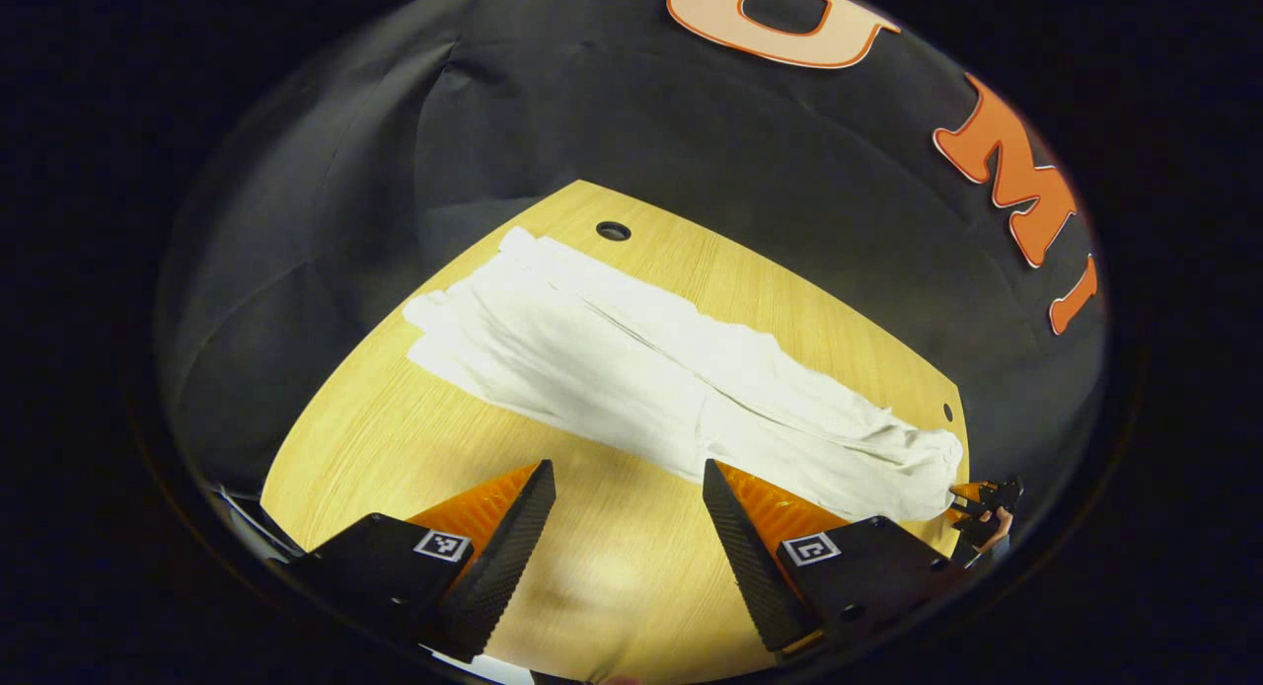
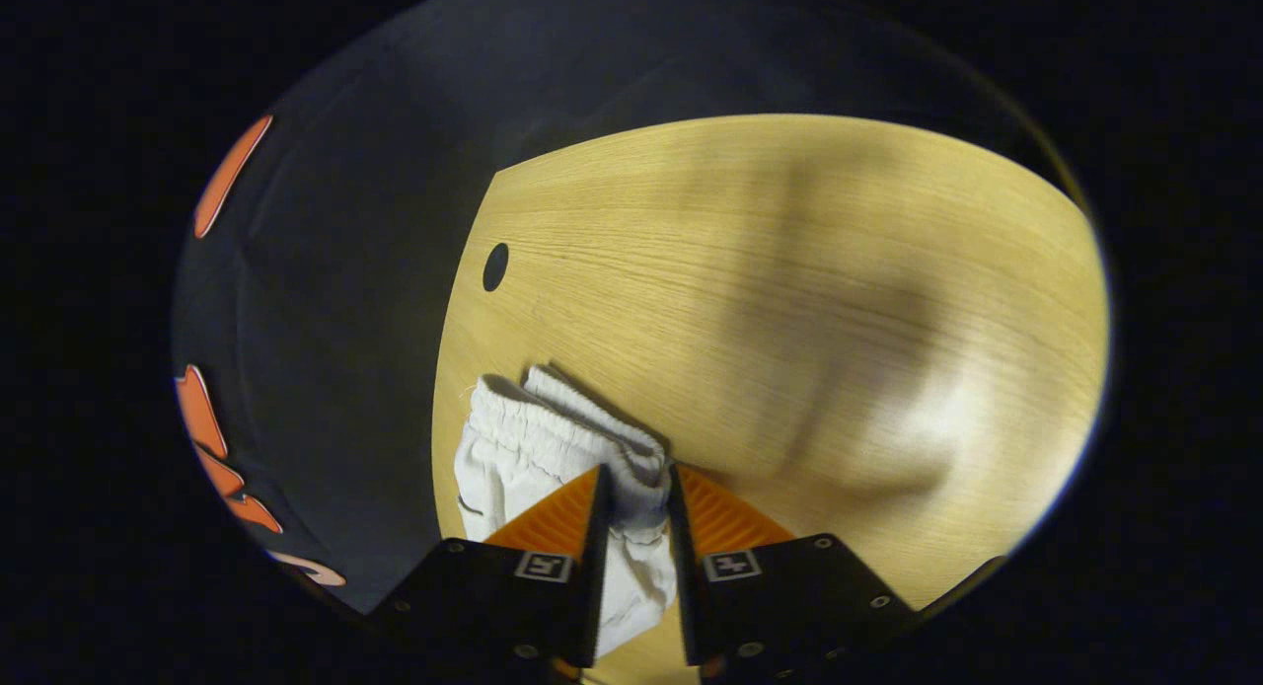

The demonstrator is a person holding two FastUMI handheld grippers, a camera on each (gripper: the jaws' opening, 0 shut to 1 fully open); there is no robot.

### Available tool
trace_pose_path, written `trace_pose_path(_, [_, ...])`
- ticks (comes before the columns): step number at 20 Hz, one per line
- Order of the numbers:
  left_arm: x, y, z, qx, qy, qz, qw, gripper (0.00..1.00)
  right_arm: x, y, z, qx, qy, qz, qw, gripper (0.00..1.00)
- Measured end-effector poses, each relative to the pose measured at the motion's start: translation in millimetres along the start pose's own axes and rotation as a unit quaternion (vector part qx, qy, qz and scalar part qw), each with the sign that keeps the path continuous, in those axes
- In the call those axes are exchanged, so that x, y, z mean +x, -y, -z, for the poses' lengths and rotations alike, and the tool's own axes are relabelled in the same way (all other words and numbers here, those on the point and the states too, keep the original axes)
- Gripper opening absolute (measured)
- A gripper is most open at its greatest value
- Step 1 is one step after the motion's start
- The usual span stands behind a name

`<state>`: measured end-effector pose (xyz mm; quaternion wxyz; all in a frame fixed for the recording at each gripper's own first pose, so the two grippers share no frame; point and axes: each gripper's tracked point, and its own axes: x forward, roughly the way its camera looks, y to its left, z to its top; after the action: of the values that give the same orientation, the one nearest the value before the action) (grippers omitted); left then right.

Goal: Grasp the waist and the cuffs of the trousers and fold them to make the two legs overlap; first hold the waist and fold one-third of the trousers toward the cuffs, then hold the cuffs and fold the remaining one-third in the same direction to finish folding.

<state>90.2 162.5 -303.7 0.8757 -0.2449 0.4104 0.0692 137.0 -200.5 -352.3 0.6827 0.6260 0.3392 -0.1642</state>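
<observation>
White trousers [image 1: 631, 359] lie stretched out flat across the wooden table [image 1: 395, 448], cuffs [image 1: 444, 320] at the far left and gathered waist [image 1: 928, 458] at the right. My left gripper [image 1: 627, 468] is open above the bare table, its tips just short of the trousers' near edge around mid-length. In the right gripper view, my right gripper [image 2: 636, 473] is shut on the elastic waist [image 2: 553, 438], with white cloth bunched between both fingers. The right gripper [image 1: 987, 512] also shows small at the waist end in the left gripper view, with a hand behind it.
Round cable holes sit in the table near the far edge [image 1: 613, 231], by the waist end [image 1: 948, 411], and near the table's left edge in the right gripper view [image 2: 494, 266]. Black cloth wall [image 1: 691, 122] rises right behind the table. Bare wood [image 2: 839, 320] stretches beyond the waist.
</observation>
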Motion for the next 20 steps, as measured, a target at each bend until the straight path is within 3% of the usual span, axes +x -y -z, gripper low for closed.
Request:
trace_pose_path(1, [-3, 1, 5, 0.000, -0.001, -0.002, 1.000, 0.99, 3, -2, 4, 0.006, 0.002, -0.011, 1.000, 0.19])
trace_pose_path(5, [-16, -3, 9, 0.002, 0.006, -0.007, 1.000, 1.00, -11, -15, 0, -0.017, 0.036, -0.028, 0.999, 0.06])
trace_pose_path(8, [-24, -6, 7, 0.007, 0.015, -0.004, 1.000, 0.99, -30, -38, 2, -0.033, 0.051, -0.058, 0.996, 0.06])
trace_pose_path(20, [-19, -12, 4, 0.021, -0.004, 0.052, 0.998, 1.00, -95, -118, 46, -0.111, 0.106, -0.101, 0.983, 0.06])
